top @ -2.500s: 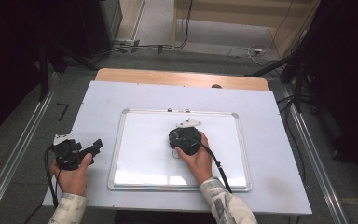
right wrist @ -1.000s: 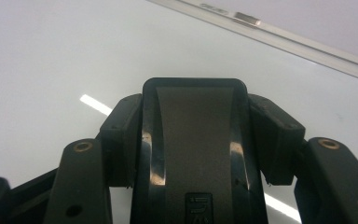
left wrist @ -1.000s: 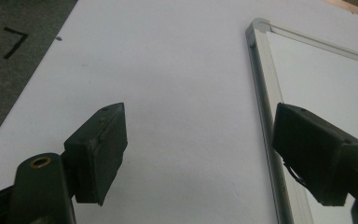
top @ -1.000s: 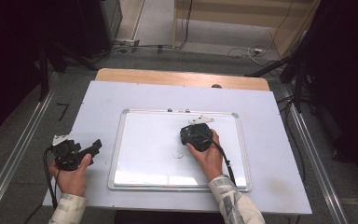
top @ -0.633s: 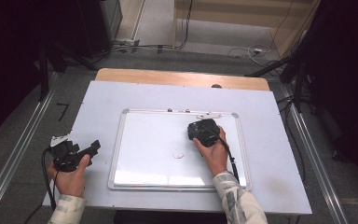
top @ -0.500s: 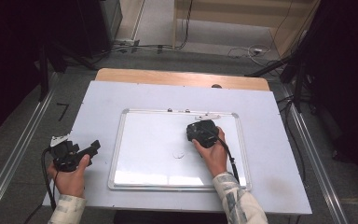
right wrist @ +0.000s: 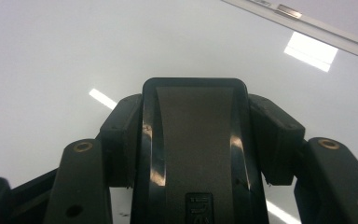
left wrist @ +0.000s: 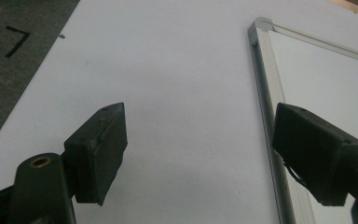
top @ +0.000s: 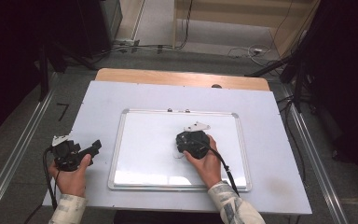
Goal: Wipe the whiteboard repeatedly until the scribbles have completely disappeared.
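A white-surfaced whiteboard (top: pixel 144 149) with a metal frame lies flat in the middle of the table. My right gripper (top: pixel 191 141) stands over the board's right half, pointing down at it, shut on a black glossy eraser (right wrist: pixel 193 140); its pads (right wrist: pixel 121 135) press on both sides of the eraser. A faint small mark (top: pixel 179 156) shows on the board just beside that gripper. My left gripper (top: pixel 92 147) rests on the table left of the board, held in a hand, open with nothing between its jaws (left wrist: pixel 200 149). The board's frame (left wrist: pixel 265 84) runs past its right jaw.
The white table top (top: pixel 270 154) has a wooden strip (top: pixel 168 77) along its far edge. Metal rails (top: pixel 307 149) run along both sides of the table. Cables (top: pixel 242 49) lie on the floor beyond, and a black tape mark (top: pixel 61 111) is at the left.
My right gripper with the eraser has slid left and a little toward the person across the board, after going right earlier. The left gripper has stayed put.
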### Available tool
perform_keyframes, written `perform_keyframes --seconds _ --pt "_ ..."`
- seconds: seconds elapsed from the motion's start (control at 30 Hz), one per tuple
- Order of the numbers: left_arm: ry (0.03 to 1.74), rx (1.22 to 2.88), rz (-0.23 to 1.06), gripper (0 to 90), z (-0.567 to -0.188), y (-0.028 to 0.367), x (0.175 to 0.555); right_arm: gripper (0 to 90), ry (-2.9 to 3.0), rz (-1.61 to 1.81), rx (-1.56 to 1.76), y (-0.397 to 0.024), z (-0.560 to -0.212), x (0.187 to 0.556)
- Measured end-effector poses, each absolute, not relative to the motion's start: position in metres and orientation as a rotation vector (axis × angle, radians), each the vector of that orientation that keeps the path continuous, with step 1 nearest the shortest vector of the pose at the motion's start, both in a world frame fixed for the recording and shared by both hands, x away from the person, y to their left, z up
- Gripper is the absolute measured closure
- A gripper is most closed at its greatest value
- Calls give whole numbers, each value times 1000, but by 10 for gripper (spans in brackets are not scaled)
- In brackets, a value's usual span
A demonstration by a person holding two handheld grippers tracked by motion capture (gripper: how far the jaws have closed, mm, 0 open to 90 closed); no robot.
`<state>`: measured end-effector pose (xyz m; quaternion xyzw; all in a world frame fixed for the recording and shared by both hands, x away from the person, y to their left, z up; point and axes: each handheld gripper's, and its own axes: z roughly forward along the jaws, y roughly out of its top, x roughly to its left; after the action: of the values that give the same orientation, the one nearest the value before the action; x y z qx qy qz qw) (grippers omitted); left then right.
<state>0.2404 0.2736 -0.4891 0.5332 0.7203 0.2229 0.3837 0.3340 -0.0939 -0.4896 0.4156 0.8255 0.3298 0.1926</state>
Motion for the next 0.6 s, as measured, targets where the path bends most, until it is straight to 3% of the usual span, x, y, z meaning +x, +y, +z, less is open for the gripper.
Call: perform_keyframes --seconds 0.6 --pt "1832 1361 565 192 -489 273 242 395 2373 966 1105 -69 -491 313"
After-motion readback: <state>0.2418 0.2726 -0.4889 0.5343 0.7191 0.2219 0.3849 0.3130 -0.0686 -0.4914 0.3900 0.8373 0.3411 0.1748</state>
